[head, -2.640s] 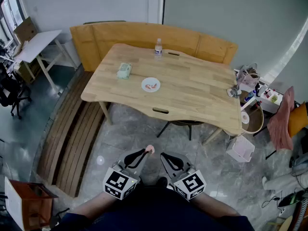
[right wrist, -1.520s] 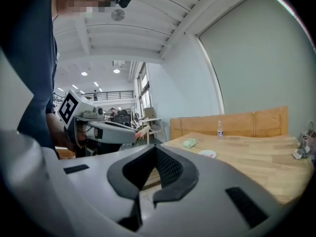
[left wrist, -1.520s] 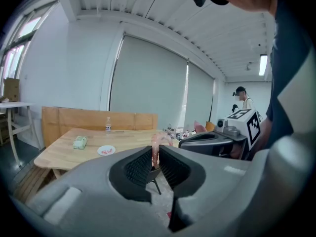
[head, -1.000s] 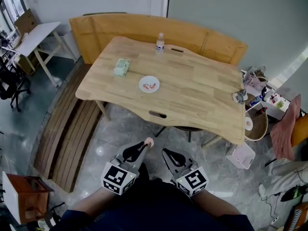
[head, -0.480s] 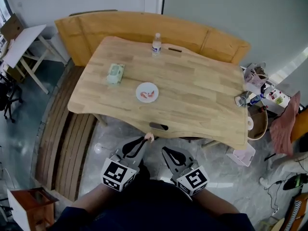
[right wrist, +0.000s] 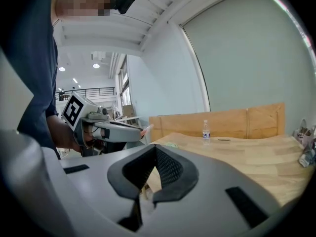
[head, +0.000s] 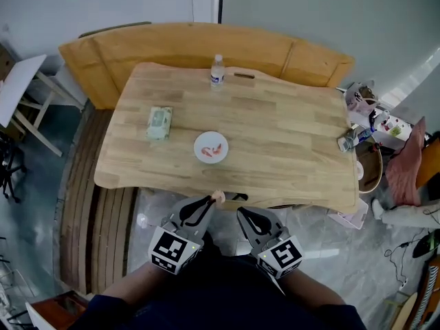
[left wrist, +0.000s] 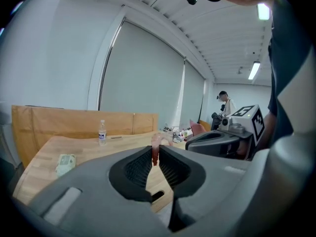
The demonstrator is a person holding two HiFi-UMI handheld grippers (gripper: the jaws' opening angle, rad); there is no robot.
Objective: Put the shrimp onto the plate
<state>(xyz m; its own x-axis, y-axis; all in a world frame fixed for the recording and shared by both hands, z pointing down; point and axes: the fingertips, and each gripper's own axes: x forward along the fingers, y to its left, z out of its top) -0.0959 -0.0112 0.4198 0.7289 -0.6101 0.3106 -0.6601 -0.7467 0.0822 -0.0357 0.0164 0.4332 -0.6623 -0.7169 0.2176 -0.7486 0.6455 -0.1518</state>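
A pale wooden table (head: 289, 143) fills the far half of the head view, backed by an orange bench (head: 172, 43). I hold both grippers low and close to my body, side by side, jaws pointing away toward the table's near edge. My left gripper (head: 210, 203) is clamped on a small pink shrimp (head: 218, 196). Its long axis runs on from the jaw tips, the free end poking out far and a little right. My right gripper (head: 242, 216) has its jaws pressed together with nothing between them. The white round plate (head: 203, 143) sits mid-table with pink shrimp pieces (head: 215, 149) on it, well apart from my held shrimp. Since half a second ago the table has drawn nearer and squarer; my grippers keep their pose.
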